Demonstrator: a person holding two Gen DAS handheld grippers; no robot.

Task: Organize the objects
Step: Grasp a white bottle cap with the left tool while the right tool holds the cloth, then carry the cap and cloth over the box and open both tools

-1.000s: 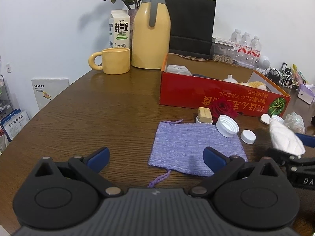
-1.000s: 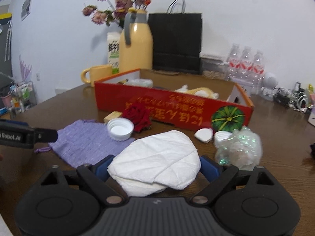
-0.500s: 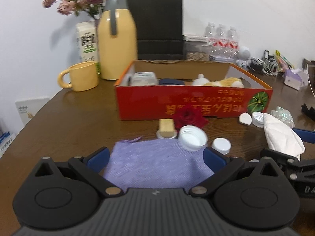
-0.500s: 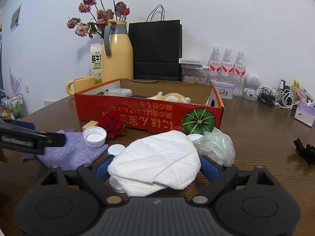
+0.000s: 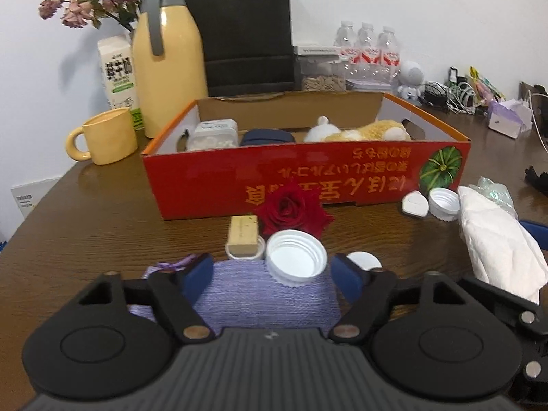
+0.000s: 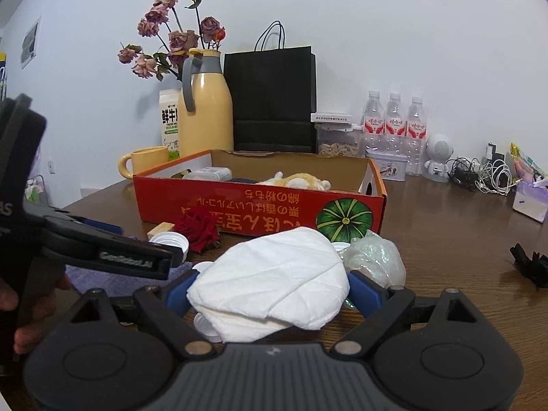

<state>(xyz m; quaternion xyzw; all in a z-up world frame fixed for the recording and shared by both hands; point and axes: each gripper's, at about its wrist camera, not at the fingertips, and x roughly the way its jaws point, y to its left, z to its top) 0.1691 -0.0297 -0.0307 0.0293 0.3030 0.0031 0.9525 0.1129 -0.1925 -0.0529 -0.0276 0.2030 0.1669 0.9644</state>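
My right gripper (image 6: 272,282) is shut on a folded white cloth (image 6: 270,279), held above the table; the cloth also shows in the left wrist view (image 5: 496,236). My left gripper (image 5: 274,274) is open and empty, its jaws standing either side of a large white bottle cap (image 5: 296,258) that sits on a purple knitted mat (image 5: 267,301). Beyond lie a red rose (image 5: 293,210), a wooden block (image 5: 243,233) on a small cap, and a red cardboard box (image 5: 308,174) holding a plush toy (image 5: 363,132) and a plastic container (image 5: 214,135).
A yellow mug (image 5: 102,140), yellow thermos (image 5: 167,61), milk carton (image 5: 118,68) and black paper bag (image 5: 246,30) stand behind the box. More white caps (image 5: 443,202) and a crumpled plastic wrap (image 6: 375,257) lie right of it. Water bottles (image 6: 394,126) and cables (image 6: 479,171) are at the back right.
My left gripper has moved forward and right over the purple mat toward the large white cap. My right gripper has lifted a little with the white cloth still held.
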